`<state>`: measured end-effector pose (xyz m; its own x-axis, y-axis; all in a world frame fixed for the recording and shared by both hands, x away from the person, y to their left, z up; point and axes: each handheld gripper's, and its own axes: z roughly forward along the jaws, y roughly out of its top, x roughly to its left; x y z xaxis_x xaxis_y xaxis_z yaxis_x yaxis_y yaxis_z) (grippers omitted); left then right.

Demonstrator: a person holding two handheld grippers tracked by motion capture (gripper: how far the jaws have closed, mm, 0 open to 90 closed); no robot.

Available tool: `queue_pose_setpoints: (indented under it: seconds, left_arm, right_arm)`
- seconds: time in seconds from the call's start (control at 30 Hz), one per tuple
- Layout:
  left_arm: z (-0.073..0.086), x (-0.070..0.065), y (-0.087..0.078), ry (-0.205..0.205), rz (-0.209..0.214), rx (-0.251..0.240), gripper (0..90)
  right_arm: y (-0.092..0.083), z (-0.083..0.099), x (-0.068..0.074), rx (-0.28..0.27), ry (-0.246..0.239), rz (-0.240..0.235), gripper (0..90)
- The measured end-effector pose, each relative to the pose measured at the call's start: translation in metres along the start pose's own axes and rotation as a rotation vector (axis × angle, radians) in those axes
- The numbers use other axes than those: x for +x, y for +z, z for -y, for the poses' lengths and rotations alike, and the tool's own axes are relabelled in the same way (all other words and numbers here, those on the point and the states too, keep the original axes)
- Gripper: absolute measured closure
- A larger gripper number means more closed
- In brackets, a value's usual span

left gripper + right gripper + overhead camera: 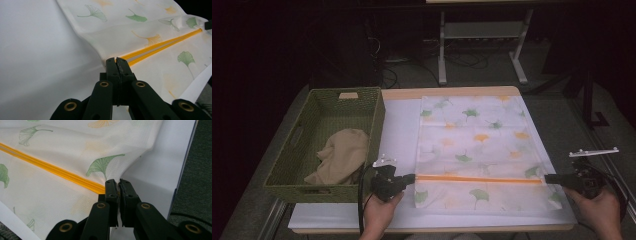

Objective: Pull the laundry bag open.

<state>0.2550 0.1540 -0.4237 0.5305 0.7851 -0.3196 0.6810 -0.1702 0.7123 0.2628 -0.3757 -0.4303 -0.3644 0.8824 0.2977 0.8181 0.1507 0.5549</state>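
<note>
The bench (pixel 402 125) lay under a smooth white sheet, its pale wooden edge showing along the far side, and beyond it the room was dark, with grey carpet, the white legs of another table (pixel 442 55) and a tangle of cables on the floor. On my left stood a green woven basket (pixel 373 130), rectangular with handle slots in its walls, and inside it a crumpled beige cloth (pixel 340 155), soft and folded over itself.

In the middle of the bench lay the mesh bag (pixel 477 145), flat and oblong, a thin white fine-weave fabric printed with green and orange ginkgo leaves. An orange zipper (pixel 477 179) ran straight across its near part, from one side to the other, and the close view showed it as two parallel yellow-orange ribs (pixel 160 46).

My left tongs (pixel 413 177) were pinched together on the left end of that zipper line, black jaws closed tight on the fabric edge right where the orange strip began. My right tongs (pixel 548 178) were clamped just as firmly on the bag's opposite edge at the zipper's other end, and the mesh puckered into a small fold there (pixel 130 170). Between them the zipper sat taut and level, just above the white sheet.
</note>
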Motion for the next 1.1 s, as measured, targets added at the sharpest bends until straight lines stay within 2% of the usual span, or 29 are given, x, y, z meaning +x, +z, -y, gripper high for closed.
queue_pose_setpoints:
  seconds: [0.17,0.23,0.33,0.4,0.5,0.57,0.8,1.1]
  left_arm:
    - [0.003,0.003,0.001,-0.015,-0.016,0.019,90.0]
    - [0.006,0.006,0.001,-0.025,-0.010,0.029,89.4]
    - [0.008,0.007,0.000,-0.040,-0.008,0.030,87.7]
    - [0.007,0.007,-0.001,-0.027,-0.010,0.026,83.9]
    - [0.006,0.004,-0.003,-0.004,-0.004,0.024,81.3]
    - [0.005,0.003,-0.004,0.005,0.003,0.021,79.6]
    - [0.003,0.004,-0.009,-0.004,0.038,-0.007,69.0]
    - [-0.006,0.001,-0.017,0.024,0.068,-0.026,55.6]
  right_arm:
    - [0.003,0.000,0.003,-0.007,-0.010,-0.017,83.6]
    - [0.002,0.000,0.004,-0.018,-0.017,-0.037,79.1]
    - [-0.003,0.000,0.003,-0.067,-0.007,-0.067,71.9]
    - [-0.006,0.000,0.005,-0.096,-0.007,-0.080,70.3]
    - [-0.009,-0.003,0.010,-0.107,-0.025,-0.079,67.6]
    - [-0.009,-0.004,0.015,-0.114,-0.043,-0.085,65.2]
    - [-0.005,-0.011,0.040,-0.121,-0.130,-0.083,59.0]
    - [0.002,-0.015,0.068,-0.098,-0.222,-0.064,54.4]
